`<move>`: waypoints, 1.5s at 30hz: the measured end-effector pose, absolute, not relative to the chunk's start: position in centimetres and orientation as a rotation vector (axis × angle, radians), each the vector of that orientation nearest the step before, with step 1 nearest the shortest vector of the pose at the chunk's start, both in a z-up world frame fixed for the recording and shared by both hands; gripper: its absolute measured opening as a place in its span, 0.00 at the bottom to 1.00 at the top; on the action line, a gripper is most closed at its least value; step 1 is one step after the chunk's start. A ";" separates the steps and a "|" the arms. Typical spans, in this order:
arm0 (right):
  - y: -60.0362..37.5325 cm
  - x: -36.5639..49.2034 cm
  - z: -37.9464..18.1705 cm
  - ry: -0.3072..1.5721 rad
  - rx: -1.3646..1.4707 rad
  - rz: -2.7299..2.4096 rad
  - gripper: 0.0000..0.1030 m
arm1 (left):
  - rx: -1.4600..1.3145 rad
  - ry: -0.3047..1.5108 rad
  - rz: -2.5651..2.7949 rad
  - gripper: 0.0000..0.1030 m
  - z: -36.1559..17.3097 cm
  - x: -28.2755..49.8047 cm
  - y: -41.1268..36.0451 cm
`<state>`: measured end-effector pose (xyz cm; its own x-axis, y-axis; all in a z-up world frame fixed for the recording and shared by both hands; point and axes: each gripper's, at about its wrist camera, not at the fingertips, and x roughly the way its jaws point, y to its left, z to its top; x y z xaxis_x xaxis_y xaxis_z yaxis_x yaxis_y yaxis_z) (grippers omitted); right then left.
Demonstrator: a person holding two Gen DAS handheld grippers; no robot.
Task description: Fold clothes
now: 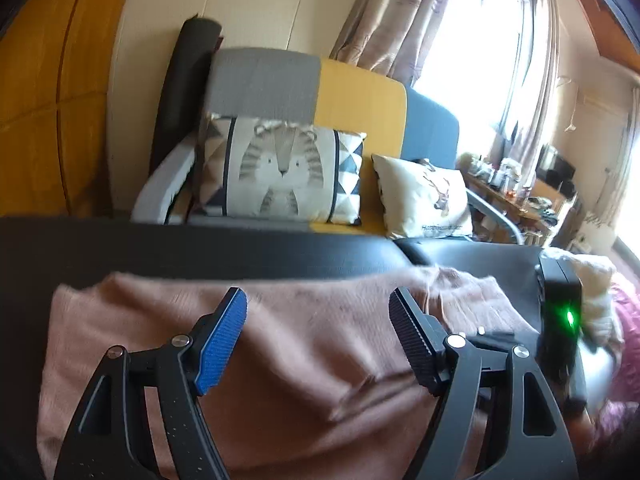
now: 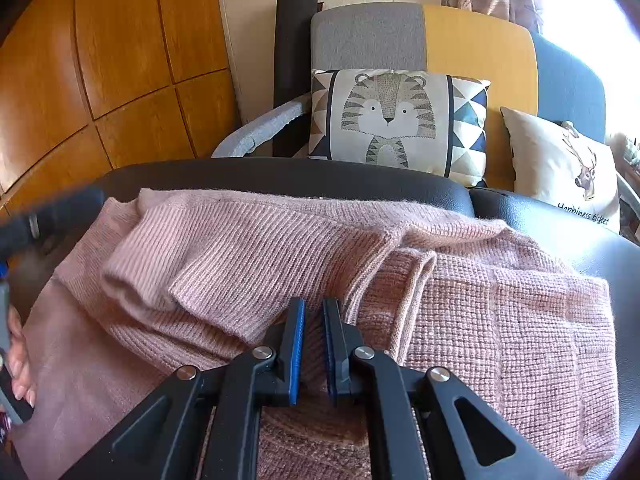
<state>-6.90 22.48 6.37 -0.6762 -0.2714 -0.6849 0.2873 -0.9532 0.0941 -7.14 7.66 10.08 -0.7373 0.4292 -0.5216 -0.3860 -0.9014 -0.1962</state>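
A pink knitted sweater (image 2: 500, 312) lies spread on a black padded surface (image 2: 280, 176), with a ribbed sleeve (image 2: 240, 248) folded across its middle. My right gripper (image 2: 314, 304) is shut on a fold of the sweater near its front edge, and knit shows between the blue pads. In the left wrist view the same sweater (image 1: 304, 360) lies below my left gripper (image 1: 318, 296). That gripper is open wide and hovers above the cloth with nothing between its pads. A hand (image 2: 20, 364) shows at the left edge of the right wrist view.
Behind the black surface stands a grey, yellow and blue sofa (image 2: 472, 40) with a tiger cushion (image 2: 384, 120) and a deer cushion (image 2: 568, 168). A wooden panelled wall (image 2: 100, 80) is on the left. A cluttered side table (image 1: 516, 192) stands by the bright window.
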 end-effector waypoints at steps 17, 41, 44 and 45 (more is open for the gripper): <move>22.6 -7.0 5.5 0.004 1.059 -2.623 0.06 | -1.049 0.183 2.487 0.54 3.6 -8.3 6.8; 27.2 5.3 7.8 0.132 1.251 -2.729 0.18 | -1.229 -0.066 2.576 0.81 1.8 3.8 -4.2; 29.4 5.8 6.1 0.197 1.350 -2.772 0.18 | -1.237 -0.004 2.568 0.86 1.5 3.3 -3.3; 30.1 5.8 5.6 0.188 1.345 -2.778 0.18 | -1.240 0.032 2.569 0.87 1.3 3.1 -2.9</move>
<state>5.80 30.13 5.62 -0.6203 0.0083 -0.7843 0.0973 -0.9914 -0.0875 3.08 -2.89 1.33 -0.5883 0.2469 -0.7700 -0.2660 -0.9583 -0.1041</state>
